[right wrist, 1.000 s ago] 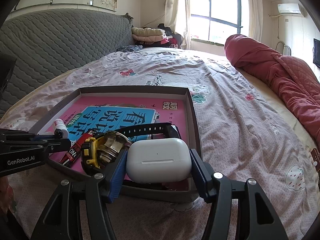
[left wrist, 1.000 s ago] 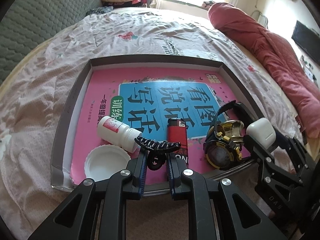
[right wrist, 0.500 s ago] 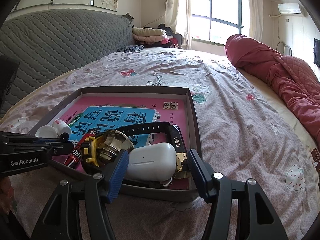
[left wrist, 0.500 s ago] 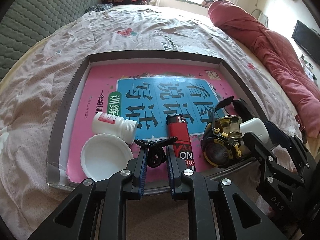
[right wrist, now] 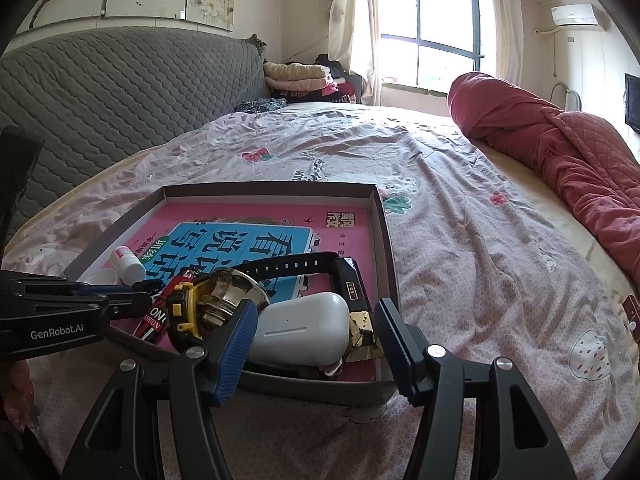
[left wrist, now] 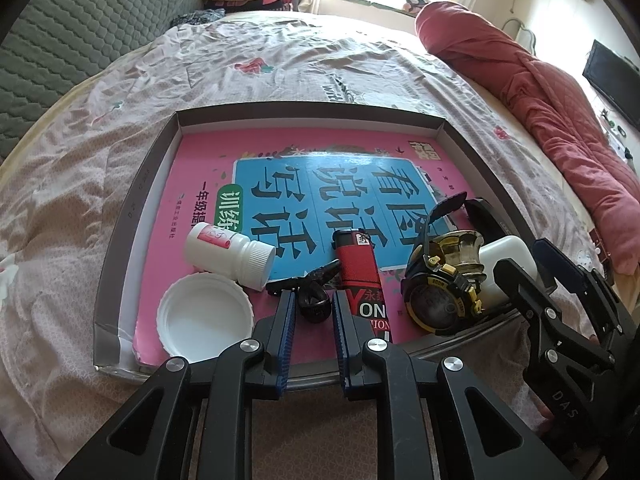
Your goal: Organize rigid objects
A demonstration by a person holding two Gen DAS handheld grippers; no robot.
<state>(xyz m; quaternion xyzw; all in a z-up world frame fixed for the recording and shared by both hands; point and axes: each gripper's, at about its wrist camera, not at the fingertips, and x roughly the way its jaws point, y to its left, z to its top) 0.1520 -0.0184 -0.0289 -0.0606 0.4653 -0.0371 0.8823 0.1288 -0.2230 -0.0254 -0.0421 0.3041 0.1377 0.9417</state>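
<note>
Black hair clip (left wrist: 314,294) between left gripper (left wrist: 313,312) fingers, over tray (left wrist: 120,216).

Tray (left wrist: 120,216): grey-brown walls, white inside edge. Book (left wrist: 224,152): pink cover, blue panel, black characters, green oval label. Bottle (left wrist: 228,250): white, pink-red label. Lid (left wrist: 204,316): white. Lighter (left wrist: 354,264): red body, black top. Hair clip (left wrist: 314,298): black. Watch (left wrist: 436,300): black, yellow trim. Earbud case (right wrist: 300,330): white. Bedsheet (right wrist: 460,220): pale pink, small print, scattered red-green flowers. Quilt (right wrist: 560,136): red, quilted, at 2 o'clock. Headboard (right wrist: 120,92): grey, diamond-quilted. Fingers (right wrist: 234,350): blue ribbed pads, black frames.
</note>
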